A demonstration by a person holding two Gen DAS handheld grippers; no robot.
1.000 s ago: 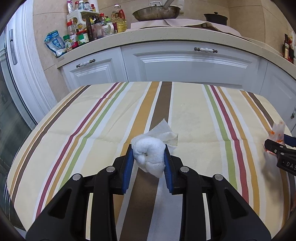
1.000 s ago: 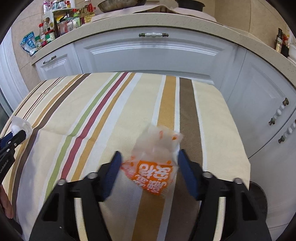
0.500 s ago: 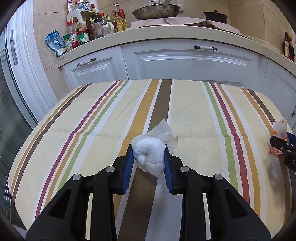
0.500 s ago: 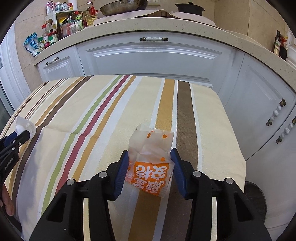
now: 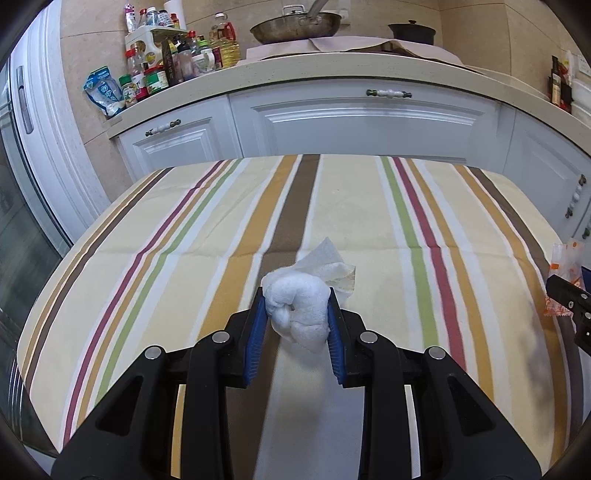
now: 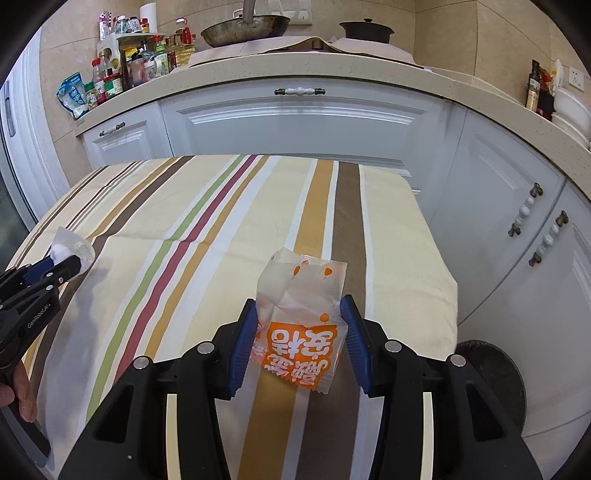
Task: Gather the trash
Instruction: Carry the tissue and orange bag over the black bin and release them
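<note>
My left gripper (image 5: 297,317) is shut on a crumpled white tissue (image 5: 301,310) and holds it above the striped tablecloth (image 5: 207,229). My right gripper (image 6: 301,332) is shut on an orange-and-white plastic wrapper (image 6: 301,314) and holds it above the cloth near the table's right edge. The tissue also shows at the left of the right wrist view (image 6: 72,249). The wrapper shows at the right edge of the left wrist view (image 5: 565,266).
White kitchen cabinets (image 5: 351,122) stand behind the table. The counter carries bottles and jars (image 5: 166,66), a wok (image 5: 295,26) and a dark pot (image 5: 412,31). A dark round object (image 6: 487,373) lies on the floor right of the table.
My right gripper has closed on the wrapper and lifted it off the cloth. My left gripper has risen slightly with the tissue held.
</note>
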